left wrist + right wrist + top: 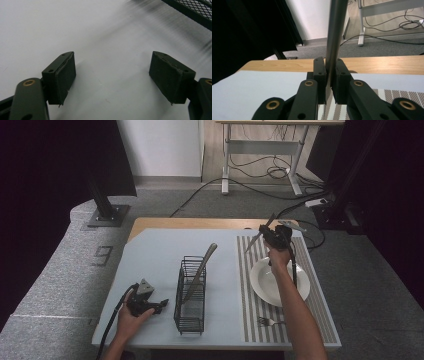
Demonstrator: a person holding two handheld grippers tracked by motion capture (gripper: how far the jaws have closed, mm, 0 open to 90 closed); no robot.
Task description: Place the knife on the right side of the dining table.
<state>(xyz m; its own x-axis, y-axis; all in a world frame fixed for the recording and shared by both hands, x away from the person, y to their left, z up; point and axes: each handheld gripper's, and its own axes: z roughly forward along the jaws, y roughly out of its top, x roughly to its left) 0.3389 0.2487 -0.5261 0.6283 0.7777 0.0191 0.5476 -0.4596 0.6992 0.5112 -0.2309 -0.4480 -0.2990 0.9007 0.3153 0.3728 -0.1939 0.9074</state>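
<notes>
The knife (335,32) stands pinched between the right gripper's (276,236) jaws, its long axis running straight up out of them, held above the desk's (150,250) far side beyond the plate (265,280). The wire basket (191,295) lies well to the left and nearer the person, beside the left gripper (156,305), whose jaws rest spread and empty on the desk.

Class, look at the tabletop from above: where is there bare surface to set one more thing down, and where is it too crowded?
Free: the pale mat between its far edge and the wire basket, and the striped placemat's near strip left of the fork. Crowded: the plate under the right gripper holding a knife, and the left gripper beside the basket.
</notes>
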